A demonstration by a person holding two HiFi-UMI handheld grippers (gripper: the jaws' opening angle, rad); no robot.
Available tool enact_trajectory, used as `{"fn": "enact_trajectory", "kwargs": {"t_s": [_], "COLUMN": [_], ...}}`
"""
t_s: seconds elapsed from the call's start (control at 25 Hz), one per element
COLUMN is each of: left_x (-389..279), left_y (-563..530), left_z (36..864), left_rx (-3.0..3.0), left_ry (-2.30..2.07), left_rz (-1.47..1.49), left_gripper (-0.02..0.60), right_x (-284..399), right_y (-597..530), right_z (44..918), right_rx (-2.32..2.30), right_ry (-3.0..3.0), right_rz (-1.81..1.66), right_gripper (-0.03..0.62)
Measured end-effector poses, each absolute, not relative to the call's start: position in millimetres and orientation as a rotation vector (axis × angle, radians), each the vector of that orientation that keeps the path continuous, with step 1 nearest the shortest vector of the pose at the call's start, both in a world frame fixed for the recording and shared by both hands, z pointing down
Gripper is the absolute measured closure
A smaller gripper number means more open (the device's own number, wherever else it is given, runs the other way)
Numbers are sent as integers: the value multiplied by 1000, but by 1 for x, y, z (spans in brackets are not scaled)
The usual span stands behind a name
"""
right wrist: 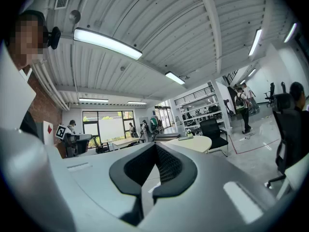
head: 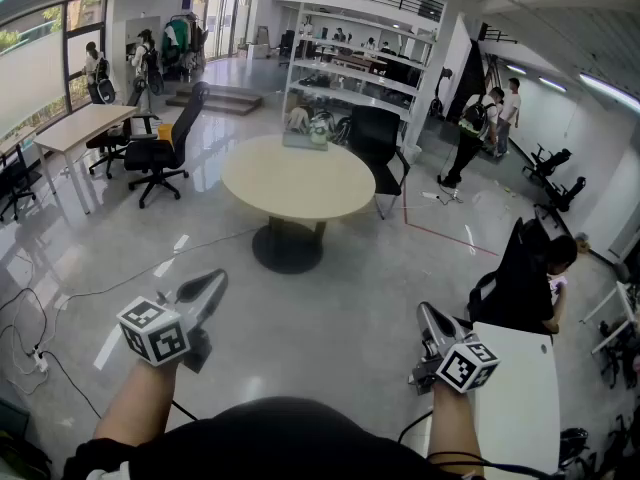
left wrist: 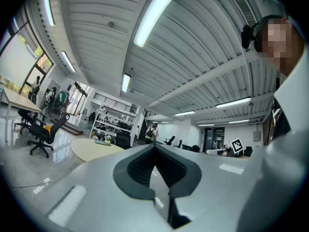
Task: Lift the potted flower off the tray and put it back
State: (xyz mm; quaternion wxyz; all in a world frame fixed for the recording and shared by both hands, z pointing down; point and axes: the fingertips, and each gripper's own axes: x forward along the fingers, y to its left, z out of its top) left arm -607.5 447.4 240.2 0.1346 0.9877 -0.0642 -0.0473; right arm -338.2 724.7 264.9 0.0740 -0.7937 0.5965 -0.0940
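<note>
Now: one round beige table (head: 298,180) stands on the grey floor (head: 330,338) at 12 o'clock from the person. At its 12 o'clock rim lies one flat grey tray (head: 294,143), and one small potted flower, pale pot and green leaves (head: 319,130), sits at the tray's right end. Two hand-held grippers are well apart from the table: the left gripper (head: 212,282) at 7 o'clock of the head view, the right gripper (head: 428,314) at 5 o'clock. Only the head view shows both forearms (head: 140,408). The left gripper view has the table at 9 o'clock of its jaws. The right gripper view has it at 3 o'clock, one black chair (right wrist: 212,128) beside it. Both pairs of jaws are pressed together, tips meeting, holding nothing.
</note>
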Motion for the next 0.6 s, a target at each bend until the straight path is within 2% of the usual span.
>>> {"fn": "enact_trajectory", "kwargs": {"t_s": [0.6], "left_x": [-604], "left_y": [442], "left_z": [245], "left_rx": [2859], "left_ry": [-175], "left_rz": [-122], "left_gripper": [589], "right_x": [-334], "right_y": [718], "right_z": [265], "right_rx": [-2450], "right_ry": [1774], "right_rz": [-229], "right_gripper": [582]}}
